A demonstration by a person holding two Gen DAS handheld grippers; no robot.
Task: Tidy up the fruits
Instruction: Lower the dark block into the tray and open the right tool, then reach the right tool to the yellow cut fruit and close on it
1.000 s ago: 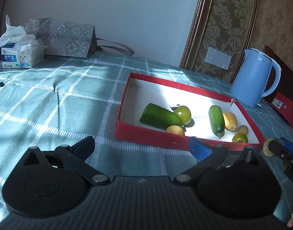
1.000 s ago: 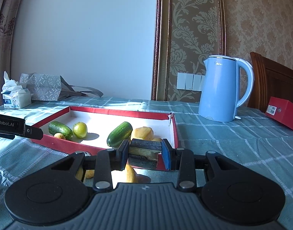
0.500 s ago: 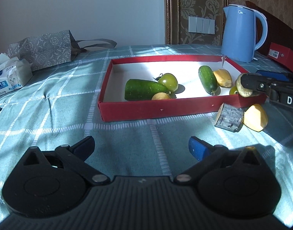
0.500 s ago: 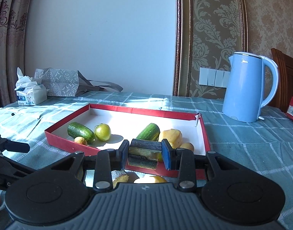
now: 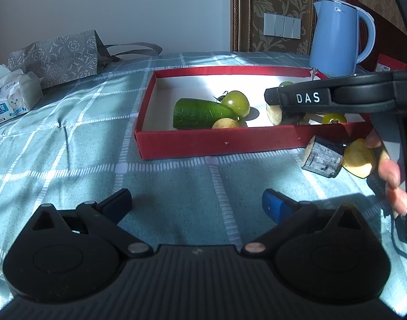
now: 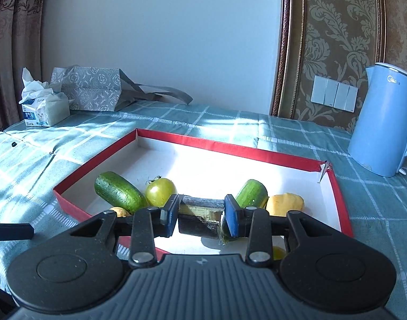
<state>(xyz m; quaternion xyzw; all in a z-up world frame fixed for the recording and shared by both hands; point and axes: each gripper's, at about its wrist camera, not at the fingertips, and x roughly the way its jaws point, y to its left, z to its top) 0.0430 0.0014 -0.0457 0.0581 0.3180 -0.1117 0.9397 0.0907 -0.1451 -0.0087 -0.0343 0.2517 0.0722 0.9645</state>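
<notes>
My right claw (image 6: 200, 217) is easing apart around the dark cut piece (image 6: 199, 220), crosswise above the red tray (image 6: 230, 149), low centre. Left claw (image 5: 196, 202) spread, empty, farther back.

Two cucumbers (image 6: 118, 193) (image 6: 252, 193); two green tomatoes (image 5: 236, 103) (image 5: 334, 118); one red tray (image 5: 216, 141); one blue kettle (image 5: 336, 37); one tissue pack (image 6: 44, 109); one grey bag (image 6: 90, 89).
</notes>
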